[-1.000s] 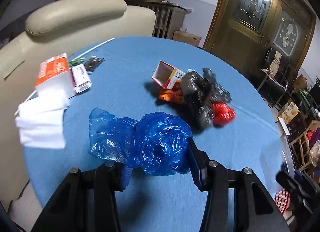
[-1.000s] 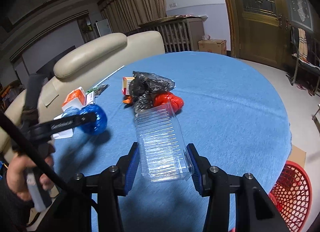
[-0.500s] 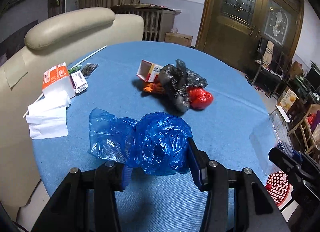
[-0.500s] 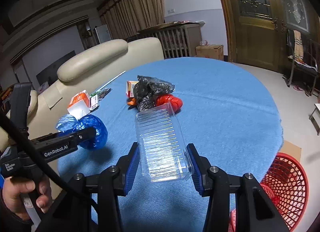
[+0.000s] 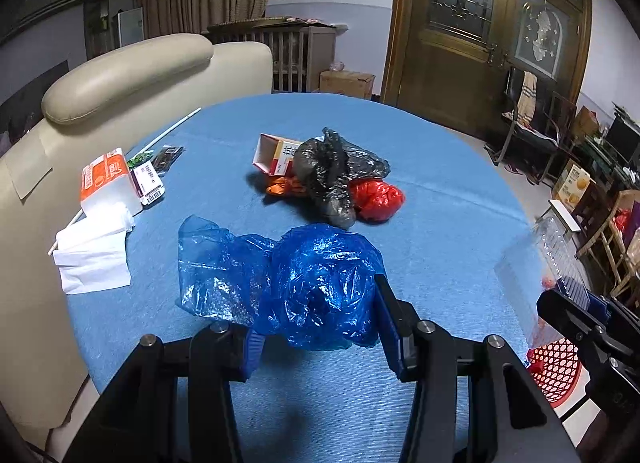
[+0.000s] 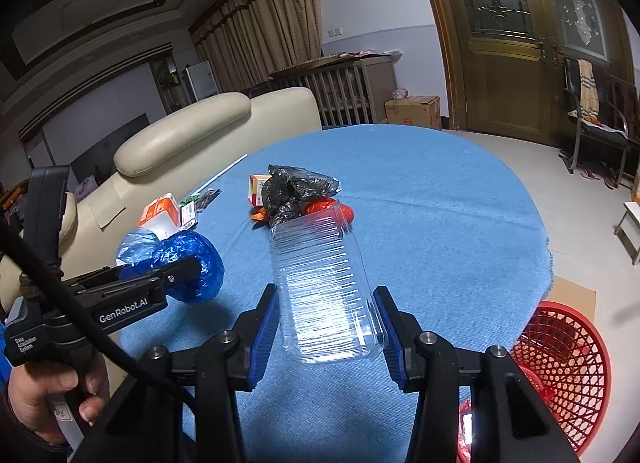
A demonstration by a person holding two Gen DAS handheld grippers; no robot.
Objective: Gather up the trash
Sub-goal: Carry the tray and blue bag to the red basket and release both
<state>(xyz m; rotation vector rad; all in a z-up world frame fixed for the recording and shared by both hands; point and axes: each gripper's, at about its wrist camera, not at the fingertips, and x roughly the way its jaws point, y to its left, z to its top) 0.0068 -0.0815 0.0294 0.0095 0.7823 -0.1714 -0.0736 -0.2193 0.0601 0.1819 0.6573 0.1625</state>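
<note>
Both my grippers have drawn back and up from the table over the last second: the pile of bags has shrunk toward the middle of each view, and the red basket [image 6: 560, 375] has come further into sight at 4 o'clock of my right view.

Item 1: clear plastic clamshell [image 6: 324, 287], ribbed, pinched between the blue pads of my right gripper [image 6: 326, 327], held above the table edge, tilted.
Item 2: crumpled blue plastic bag [image 5: 296, 283], clamped in my left gripper [image 5: 316, 327], a loose tail spilling toward 9 o'clock.
Item 3: left on the blue tablecloth [image 5: 440, 203]: black bag [image 5: 332, 175], red bag [image 5: 378, 199], orange scrap, open carton [image 5: 276, 153], tissue pack [image 5: 106, 181], white paper [image 5: 94, 259].

Risks, as I judge them: the clamshell is thin and slick and could buckle or slip from the pads; the bag's tail could snag or drag free; either release could miss the basket, which sits low beside the table.

Writing: "GenRobot.AI" and "Data Acquisition System" on the left gripper's body; Chinese characters on the carton; a barcode label beside the tissue pack, too small to read.
</note>
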